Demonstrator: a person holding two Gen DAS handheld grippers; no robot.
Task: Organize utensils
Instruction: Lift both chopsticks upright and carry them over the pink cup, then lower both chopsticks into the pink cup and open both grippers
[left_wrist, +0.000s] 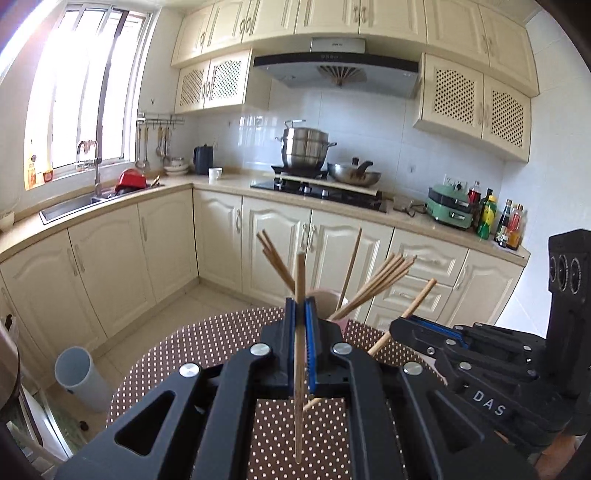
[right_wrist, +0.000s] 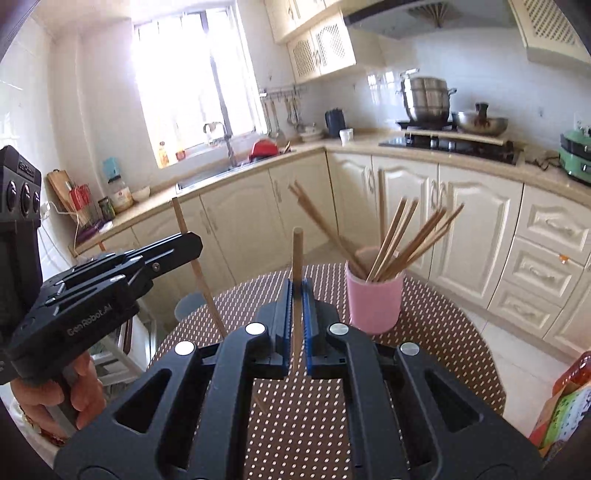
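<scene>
A pink cup (right_wrist: 373, 299) stands on the round table with the brown dotted cloth (right_wrist: 443, 332). Several wooden chopsticks (right_wrist: 399, 236) fan out of it. My right gripper (right_wrist: 297, 291) hangs above the table just left of the cup, shut on one upright chopstick (right_wrist: 297, 251). Further left, my left gripper (right_wrist: 192, 243) is shut on a second, slanted chopstick (right_wrist: 201, 280). In the left wrist view my left gripper (left_wrist: 301, 306) clamps its chopstick (left_wrist: 300, 273) upright, with the cup (left_wrist: 325, 301) partly hidden behind it. My right gripper (left_wrist: 400, 326) comes in from the right with its chopstick (left_wrist: 421, 299).
A colourful box (right_wrist: 565, 413) sits at the table's right edge. A grey bin (left_wrist: 79, 376) stands on the floor to the left. Cream cabinets, a sink (left_wrist: 70, 206) and a stove with pots (left_wrist: 317, 184) line the far walls. A hand (right_wrist: 74, 398) holds the left gripper.
</scene>
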